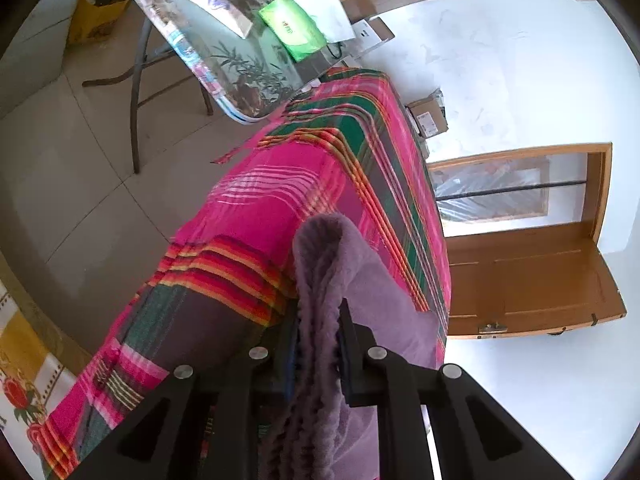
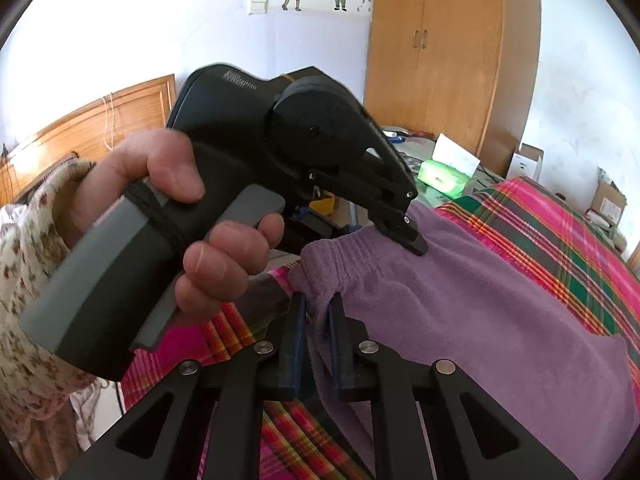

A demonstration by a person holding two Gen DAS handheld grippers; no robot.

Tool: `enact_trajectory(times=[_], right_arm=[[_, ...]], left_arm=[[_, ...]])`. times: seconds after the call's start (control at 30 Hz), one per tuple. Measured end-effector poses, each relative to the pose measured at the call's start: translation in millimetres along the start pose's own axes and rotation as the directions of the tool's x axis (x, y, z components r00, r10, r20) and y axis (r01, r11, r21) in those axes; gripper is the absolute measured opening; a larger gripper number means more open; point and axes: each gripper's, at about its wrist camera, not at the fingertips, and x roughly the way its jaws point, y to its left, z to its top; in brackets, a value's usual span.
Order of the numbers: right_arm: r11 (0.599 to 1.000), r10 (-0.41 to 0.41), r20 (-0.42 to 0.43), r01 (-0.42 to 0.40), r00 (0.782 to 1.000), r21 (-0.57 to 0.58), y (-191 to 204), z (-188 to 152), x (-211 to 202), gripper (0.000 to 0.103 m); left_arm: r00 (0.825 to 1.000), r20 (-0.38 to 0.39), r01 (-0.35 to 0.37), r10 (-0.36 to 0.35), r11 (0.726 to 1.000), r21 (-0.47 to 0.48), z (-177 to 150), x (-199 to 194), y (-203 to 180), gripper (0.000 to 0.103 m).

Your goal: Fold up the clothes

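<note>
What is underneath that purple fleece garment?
The purple fleece garment lies on a pink plaid bedcover, which shows all round it. Whatever lies beneath the bedcover is hidden.

both grippers, left gripper (image 1: 318, 344) and right gripper (image 2: 317, 340), pinched closed on cloth, close together.

Taking the pink, green and orange plaid bedspread (image 2: 560, 232) as landmark: its far stretch beyond the purple fleece garment (image 2: 480, 320) lies flat and bare, open for a gripper to pass. At its head end a glass-topped folding table with a floral print (image 1: 224, 60) stands close, carrying a green tissue pack (image 1: 292, 28) and papers. Brown cardboard boxes (image 1: 428, 116) line the wall side. Over the garment's waistband the left gripper (image 2: 412, 240) and the hand (image 2: 192, 216) holding it crowd the near edge.
</note>
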Motion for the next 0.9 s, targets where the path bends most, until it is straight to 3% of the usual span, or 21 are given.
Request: enact_trajectory(times=[0.23, 0.4, 0.53, 0.9], right_arm=[[0.999, 0.023, -0.016, -0.023, 1.000, 0.025, -6, 0, 7, 0.011], [0.996, 0.053, -0.030, -0.050, 0.998, 0.073, -25, 2, 20, 0.011], [0.996, 0.047, -0.010, -0.046, 0.999, 0.075, -26, 0, 14, 0.011], [0.992, 0.031, 0.084, -0.041, 0.996, 0.116, -36, -5, -31, 0.011]], left_arm=[[1.000, 0.021, -0.009, 0.009, 1.000, 0.001, -1, -2, 2, 0.016], [0.997, 0.035, -0.077, 0.076, 0.996, 0.052, -5, -2, -14, 0.016], [0.990, 0.051, -0.135, 0.130, 0.986, 0.098, -8, -4, -28, 0.016], [0.986, 0.082, -0.155, 0.143, 0.974, 0.164, -25, -15, -74, 0.016]])
